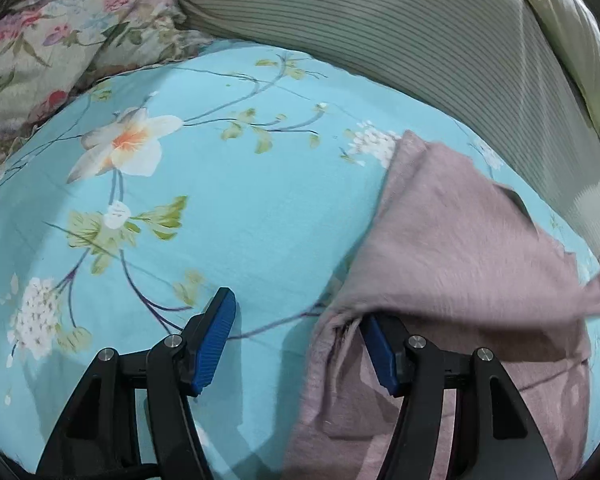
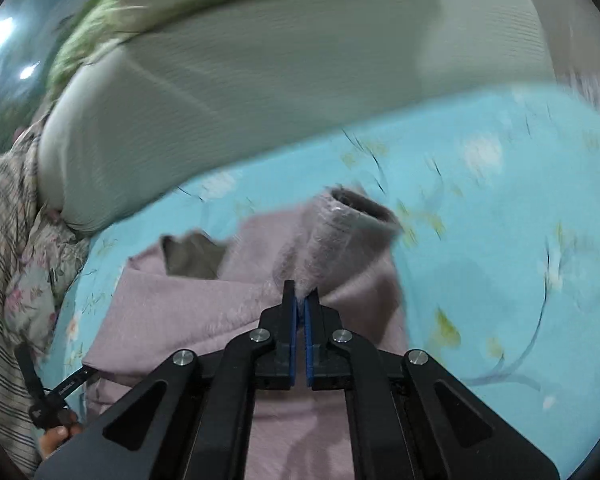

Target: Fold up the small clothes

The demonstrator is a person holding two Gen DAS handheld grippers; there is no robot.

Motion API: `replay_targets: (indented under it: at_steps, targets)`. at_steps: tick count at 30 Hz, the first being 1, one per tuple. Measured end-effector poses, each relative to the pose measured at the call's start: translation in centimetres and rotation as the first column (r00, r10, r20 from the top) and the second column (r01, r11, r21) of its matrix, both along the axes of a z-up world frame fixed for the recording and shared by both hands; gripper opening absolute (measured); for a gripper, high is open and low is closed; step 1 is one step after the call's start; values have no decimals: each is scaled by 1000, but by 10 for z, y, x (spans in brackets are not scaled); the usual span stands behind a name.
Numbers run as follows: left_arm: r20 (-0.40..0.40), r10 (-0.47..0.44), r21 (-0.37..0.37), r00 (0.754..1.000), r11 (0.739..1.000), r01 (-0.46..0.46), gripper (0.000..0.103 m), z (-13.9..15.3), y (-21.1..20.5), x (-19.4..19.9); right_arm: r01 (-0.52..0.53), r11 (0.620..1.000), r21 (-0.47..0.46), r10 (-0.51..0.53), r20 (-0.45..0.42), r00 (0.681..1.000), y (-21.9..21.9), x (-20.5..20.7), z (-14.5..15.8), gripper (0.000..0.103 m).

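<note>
One mauve garment on blue sheet, right hand-held gripper pinching it, left hand-held gripper spread.

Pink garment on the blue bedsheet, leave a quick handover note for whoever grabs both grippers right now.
Right gripper: shut on a fold of the pink garment, near its sleeve.
Left gripper: open, nothing clamped; the garment's edge drapes over one finger.
Garment lies rumpled on the blue floral bedsheet, pillows behind.
Done: right grip taken.
Left: grip with the left, spread, fold.
</note>
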State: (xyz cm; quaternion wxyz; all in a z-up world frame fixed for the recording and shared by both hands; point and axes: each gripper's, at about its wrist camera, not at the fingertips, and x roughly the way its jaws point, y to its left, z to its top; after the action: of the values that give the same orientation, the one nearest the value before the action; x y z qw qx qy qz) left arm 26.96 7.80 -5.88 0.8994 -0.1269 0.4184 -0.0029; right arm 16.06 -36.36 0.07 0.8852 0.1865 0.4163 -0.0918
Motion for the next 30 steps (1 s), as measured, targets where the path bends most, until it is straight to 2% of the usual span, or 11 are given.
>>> replay_targets:
  at_steps: [5, 9, 13, 14, 17, 18, 20, 23, 27, 29, 30]
  targets:
    - [5, -10, 85, 1000, 996, 10, 55, 3, -15, -6, -20, 1000, 16, 20, -51, 999, 8, -6, -25, 4]
    - [-5, 12, 21, 1000, 1000, -12, 55, 1, -5, -12, -23, 1000, -3, 22, -82, 996, 5, -18, -29, 5]
    - [0, -8, 42, 1000, 999, 8, 55, -2, -9, -20, 13, 999, -35, -17, -123, 992, 8, -35, -19, 11]
    - [4, -3, 40, 1000, 999, 3, 55, -2, -8, -21, 13, 998, -62, -19, -93, 995, 16, -45, -7, 19]
    - [23, 30, 20, 999, 999, -31, 57, -4, -3, -24, -87, 994, -61, 87, 5, 996, 46, -55, 19, 65]
    - [32, 36, 11, 999, 999, -37, 57, -5, -2, -26, -146, 988, -52, 148, 27, 989, 58, -51, 25, 72]
    - [43, 41, 6, 998, 999, -41, 57, -6, -1, -26, -286, 958, -4, 286, 38, 958, 84, -24, 30, 72]
    - [55, 43, 4, 998, 999, -44, 58, -8, -1, -26, -503, 851, 150, 503, 39, 863, 125, 47, 16, 72]
    - [63, 43, -24, 997, 999, -42, 59, -10, 3, -25, -659, 719, 222, 682, -37, 731, 184, 165, -15, 73]
    - [70, 44, -41, 997, 998, -42, 59, -11, 5, -26, -690, 694, 206, 716, -97, 691, 210, 209, -29, 73]
    - [73, 45, -49, 996, 998, -41, 59, -12, 6, -26, -707, 664, 243, 745, -150, 649, 224, 234, -44, 73]
